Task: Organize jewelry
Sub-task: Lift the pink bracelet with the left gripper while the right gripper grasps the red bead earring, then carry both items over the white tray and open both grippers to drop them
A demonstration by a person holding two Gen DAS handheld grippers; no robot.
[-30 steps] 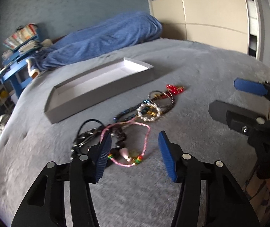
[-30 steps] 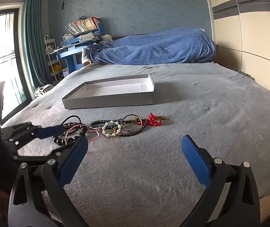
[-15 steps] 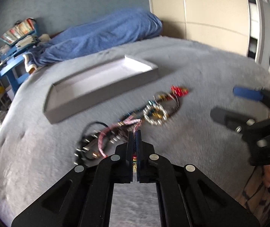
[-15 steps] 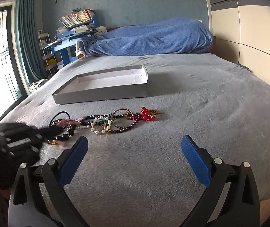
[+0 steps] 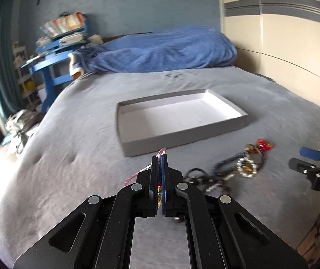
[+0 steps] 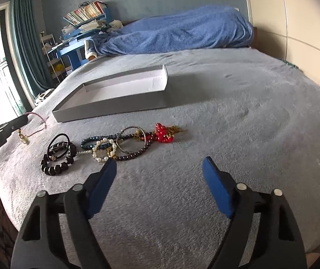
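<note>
My left gripper [image 5: 160, 157] is shut on a pink cord bracelet [image 5: 137, 174] and holds it above the grey bedspread, just in front of the near wall of the grey box lid [image 5: 182, 134]. In the right wrist view the left gripper [image 6: 24, 119] sits at the left edge with the pink bracelet [image 6: 39, 124] hanging from it. My right gripper [image 6: 160, 168] is open and empty, hovering near the jewelry pile: a black bead bracelet [image 6: 54, 163], a pearl bracelet [image 6: 102, 150], a silver bangle [image 6: 130, 139] and a red bead piece [image 6: 163, 133].
The grey box lid [image 6: 115, 103] lies open side up beyond the pile. A blue blanket [image 6: 178, 33] lies at the head of the bed. A blue desk with books [image 6: 81, 33] stands at the back left. Wardrobe doors [image 5: 283, 44] are on the right.
My left gripper shut on the pink bracelet, lifted it out of the pile and moved it left, toward the box lid. My right gripper stayed open and shifted closer to the pile.
</note>
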